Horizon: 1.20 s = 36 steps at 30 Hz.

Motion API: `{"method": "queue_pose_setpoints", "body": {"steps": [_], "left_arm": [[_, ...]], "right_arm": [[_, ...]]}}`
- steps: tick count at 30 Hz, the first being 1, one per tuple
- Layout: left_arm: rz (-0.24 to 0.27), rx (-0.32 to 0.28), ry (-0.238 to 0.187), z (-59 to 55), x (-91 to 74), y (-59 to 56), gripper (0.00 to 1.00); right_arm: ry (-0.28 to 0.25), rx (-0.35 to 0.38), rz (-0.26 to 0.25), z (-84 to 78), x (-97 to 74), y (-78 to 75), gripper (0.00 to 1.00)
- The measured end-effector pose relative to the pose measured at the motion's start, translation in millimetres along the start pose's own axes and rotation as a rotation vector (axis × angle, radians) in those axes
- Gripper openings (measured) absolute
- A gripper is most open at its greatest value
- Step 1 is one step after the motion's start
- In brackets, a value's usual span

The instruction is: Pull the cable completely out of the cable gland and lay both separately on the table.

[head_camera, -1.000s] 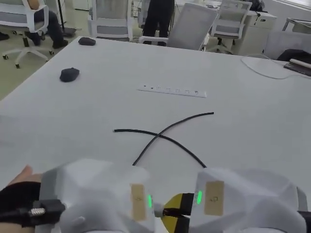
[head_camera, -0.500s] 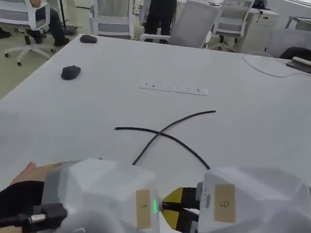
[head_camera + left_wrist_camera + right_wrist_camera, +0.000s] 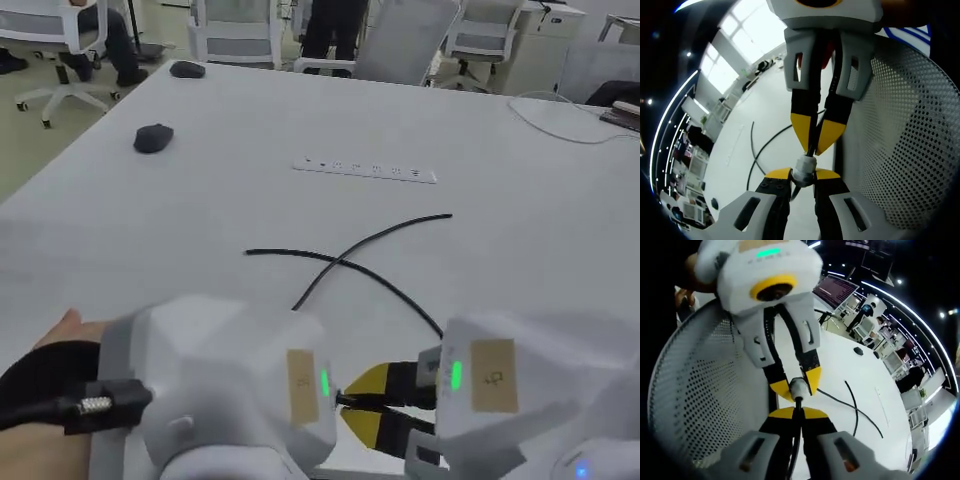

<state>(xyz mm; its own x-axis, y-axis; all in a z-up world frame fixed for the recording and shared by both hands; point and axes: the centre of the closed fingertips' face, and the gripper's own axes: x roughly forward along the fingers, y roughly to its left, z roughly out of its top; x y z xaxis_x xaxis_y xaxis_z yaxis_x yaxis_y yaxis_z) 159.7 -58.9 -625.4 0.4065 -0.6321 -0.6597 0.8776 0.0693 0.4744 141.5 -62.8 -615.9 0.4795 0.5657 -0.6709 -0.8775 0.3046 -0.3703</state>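
white round plastic cable gland (image 3: 802, 169): clamped in left gripper (image 3: 803, 175) jaws, held above near table edge | thin black cable (image 3: 797, 406) runs out of gland, right gripper (image 3: 796, 415) jaws pinched tight on it, tip-to-tip | beyond: two loose black cables (image 3: 350, 262) crossed on white table (image 3: 200, 200), open surface around.

Table (image 3: 200, 200) matt white, smooth; loose cables (image 3: 340, 262) black, matt sheath; cable gland (image 3: 803, 169) pale smooth plastic

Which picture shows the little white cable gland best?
The left gripper view: the cable gland sits big and sharp, pinched in the left tongs. The right gripper view shows it farther off, cable entering. In the head view it's too small to tell.
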Motion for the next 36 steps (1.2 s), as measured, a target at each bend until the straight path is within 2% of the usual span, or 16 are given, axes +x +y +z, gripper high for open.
{"method": "queue_pose_setpoints", "body": {"steps": [3,7,12,16,18,19,21,22,23,25,27,28,29,30,33,36], "left_arm": [[0.002,-0.002,0.011,-2.4,-0.1,-0.1,0.17],[0.01,0.0,0.013,-2.3,-0.3,0.8,0.17],[0.016,-0.009,0.012,-2.4,-0.5,2.7,0.17],[0.023,-0.014,0.014,-3.0,-0.8,4.3,0.17],[0.023,-0.016,0.016,-3.4,-0.8,4.3,0.17],[0.024,-0.014,0.017,-3.5,-0.8,4.5,0.17],[0.026,-0.013,0.02,-4.2,-0.5,5.1,0.17],[0.04,-0.01,0.029,-5.8,-1.2,8.0,0.17],[0.063,-0.005,0.051,-9.5,-2.6,12.3,0.17],[0.06,-0.012,0.057,-12.3,-2.2,12.9,0.17],[0.052,-0.019,0.057,-12.1,-1.9,11.5,0.17],[0.052,-0.003,0.061,-11.7,-1.6,10.3,0.17],[0.05,0.005,0.064,-11.7,-1.3,9.5,0.17],[0.048,0.008,0.067,-12.3,-1.1,8.7,0.17],[0.046,0.008,0.069,-13.1,-1.5,9.1,0.17],[0.046,0.01,0.067,-12.5,-1.6,9.0,0.17]], "right_arm": [[0.038,-0.071,0.003,-10.7,-7.1,1.3,0.02],[0.056,-0.058,-0.007,-25.2,-17.2,-4.7,0.02],[0.122,-0.067,-0.021,-48.2,-23.7,-12.9,0.02],[0.189,-0.084,-0.032,-68.7,-26.6,-19.4,0.02],[0.241,-0.064,-0.034,-82.8,-28.0,-21.7,0.02],[0.285,-0.044,-0.035,-93.0,-29.1,-22.3,0.02],[0.325,0.004,-0.051,-100.2,-29.7,-24.3,0.03],[0.329,0.026,-0.044,-99.1,-28.9,-22.4,0.03],[0.306,0.006,-0.035,-88.0,-26.8,-20.8,0.04],[0.248,-0.01,-0.005,-66.2,-19.0,-12.4,0.09],[0.224,0.006,-0.019,-48.9,-12.2,-12.2,0.14],[0.204,0.0,-0.021,-40.0,-8.6,-11.0,0.15],[0.142,-0.022,-0.009,-22.8,-1.5,-8.0,0.15],[0.123,-0.001,-0.006,-15.6,1.4,-6.6,0.15],[0.067,0.016,-0.004,3.3,7.5,-3.5,0.14],[0.065,0.021,-0.008,7.3,10.1,-4.9,0.09]]}}
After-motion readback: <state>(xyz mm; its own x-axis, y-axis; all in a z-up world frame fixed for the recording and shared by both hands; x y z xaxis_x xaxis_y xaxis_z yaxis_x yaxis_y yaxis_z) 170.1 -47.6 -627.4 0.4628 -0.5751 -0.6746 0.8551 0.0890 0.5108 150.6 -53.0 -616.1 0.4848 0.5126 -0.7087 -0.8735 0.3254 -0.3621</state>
